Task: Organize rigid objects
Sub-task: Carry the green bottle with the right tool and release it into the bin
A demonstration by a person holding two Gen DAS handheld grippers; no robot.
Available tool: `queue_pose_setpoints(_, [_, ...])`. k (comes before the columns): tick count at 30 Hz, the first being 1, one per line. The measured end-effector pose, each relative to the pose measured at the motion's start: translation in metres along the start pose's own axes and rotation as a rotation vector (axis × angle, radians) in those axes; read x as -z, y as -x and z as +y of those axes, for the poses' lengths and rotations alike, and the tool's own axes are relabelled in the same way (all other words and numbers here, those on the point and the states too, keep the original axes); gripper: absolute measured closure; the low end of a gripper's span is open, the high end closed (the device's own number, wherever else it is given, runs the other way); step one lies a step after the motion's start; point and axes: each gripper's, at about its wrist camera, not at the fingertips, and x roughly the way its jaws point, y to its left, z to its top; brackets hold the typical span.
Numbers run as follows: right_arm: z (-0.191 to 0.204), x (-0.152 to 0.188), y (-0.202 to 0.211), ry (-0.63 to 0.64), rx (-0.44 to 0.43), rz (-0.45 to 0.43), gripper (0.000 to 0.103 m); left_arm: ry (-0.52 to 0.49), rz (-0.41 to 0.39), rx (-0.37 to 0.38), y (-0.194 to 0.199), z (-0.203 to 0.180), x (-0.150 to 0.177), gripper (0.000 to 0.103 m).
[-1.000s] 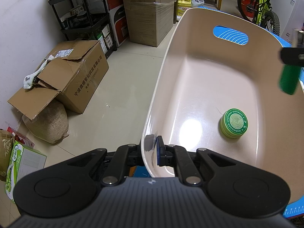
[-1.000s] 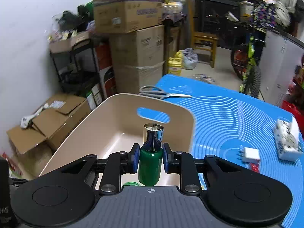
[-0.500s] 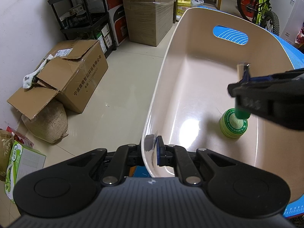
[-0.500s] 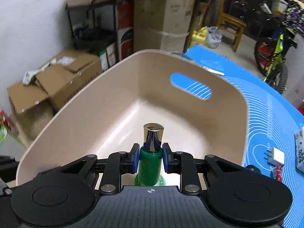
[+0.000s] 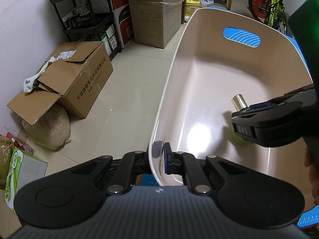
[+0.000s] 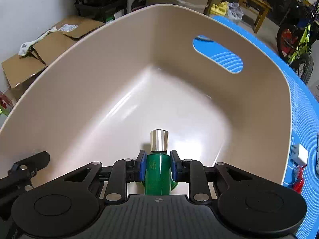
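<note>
My left gripper (image 5: 158, 157) pinched the tub (image 5: 199, 59) rim. My right gripper (image 6: 158, 166) squeezed the green bottle (image 6: 158, 171) inside the tub, its pads tight on both sides.

The bottle (image 6: 158, 169) sits inside the bin (image 6: 79, 75), above the tin (image 5: 238, 140) on its floor.

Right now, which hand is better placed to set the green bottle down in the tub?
The right. Its tool already grips the green bottle low inside the tub, while the left tool is clamped on the tub's rim.
</note>
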Motion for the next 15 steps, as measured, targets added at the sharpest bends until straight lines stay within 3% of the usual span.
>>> queue_pose_setpoints(2, [0.002, 0.0, -0.001, 0.008, 0.004, 0.007, 0.068, 0.001, 0.0, 0.002, 0.0, 0.0, 0.0, 0.092])
queue_pose_setpoints(7, [-0.003, 0.002, 0.01, -0.018, -0.004, -0.049, 0.042, 0.003, 0.003, 0.003, 0.0, 0.002, -0.001, 0.092])
queue_pose_setpoints(15, [-0.021, 0.016, 0.057, -0.062, -0.027, -0.17, 0.032, 0.003, 0.004, 0.002, 0.001, 0.002, -0.002, 0.092])
